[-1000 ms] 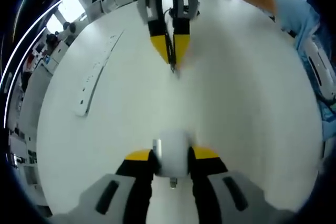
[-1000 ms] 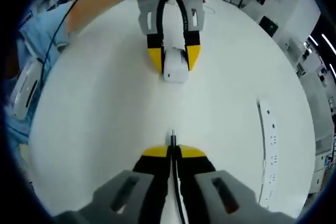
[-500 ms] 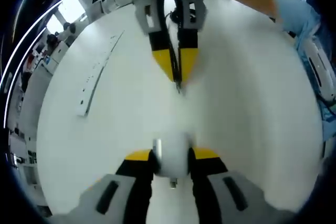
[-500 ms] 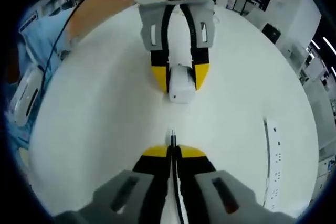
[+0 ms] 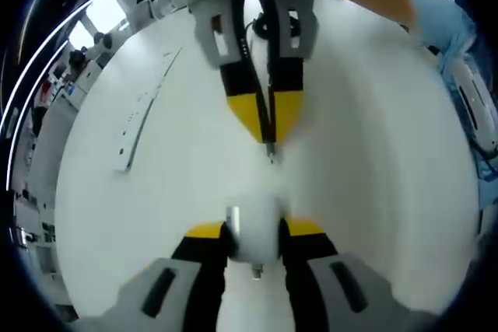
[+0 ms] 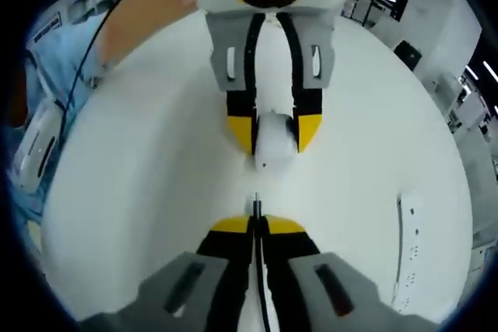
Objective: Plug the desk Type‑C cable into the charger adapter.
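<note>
— Closer now: the right gripper [image 5: 270,136] has come nearer across the white table [image 5: 373,192] than half a second ago, and the plug tip [image 5: 270,151] stands just short of the charger adapter [image 5: 254,227].

— How are they held?

— The left gripper [image 6: 275,148] has its jaws clamped on the adapter's sides, so its end face [image 6: 268,162] points at the oncoming plug. The right gripper's jaws are pressed together on the Type-C cable [image 6: 256,209], only a short stub of connector poking out ahead, which I judge keeps it stiff for the push.

— Touching yet?

— No, a small gap remains, with plug and port roughly in line. A white power strip [image 5: 140,114] lies well apart, toward the table's edge.

— Next?

— Probably a straight, careful closing push; any tilt could make the plug miss the port.
</note>
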Motion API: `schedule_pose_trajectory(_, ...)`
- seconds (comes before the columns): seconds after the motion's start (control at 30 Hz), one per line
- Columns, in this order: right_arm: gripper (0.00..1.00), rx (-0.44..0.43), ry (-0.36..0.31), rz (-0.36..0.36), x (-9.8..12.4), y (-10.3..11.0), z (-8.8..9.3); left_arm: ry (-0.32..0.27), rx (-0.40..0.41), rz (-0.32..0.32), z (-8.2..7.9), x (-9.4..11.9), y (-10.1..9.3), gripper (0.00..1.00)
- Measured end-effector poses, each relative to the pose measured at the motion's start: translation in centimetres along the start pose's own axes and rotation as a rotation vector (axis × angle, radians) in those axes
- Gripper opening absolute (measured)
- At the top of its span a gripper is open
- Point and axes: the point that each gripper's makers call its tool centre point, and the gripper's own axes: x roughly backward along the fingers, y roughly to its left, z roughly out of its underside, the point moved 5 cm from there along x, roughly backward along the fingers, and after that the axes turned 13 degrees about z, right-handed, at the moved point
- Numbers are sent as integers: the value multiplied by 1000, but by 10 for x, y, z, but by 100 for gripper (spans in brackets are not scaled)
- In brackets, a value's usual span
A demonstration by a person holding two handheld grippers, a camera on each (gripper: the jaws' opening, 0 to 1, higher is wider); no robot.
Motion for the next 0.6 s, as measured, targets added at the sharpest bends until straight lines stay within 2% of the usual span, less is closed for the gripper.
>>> schedule_pose_trajectory(0.6,7,-30,-80,13,-9,0,-13,-7,-8,-8,-2,0,-3,28)
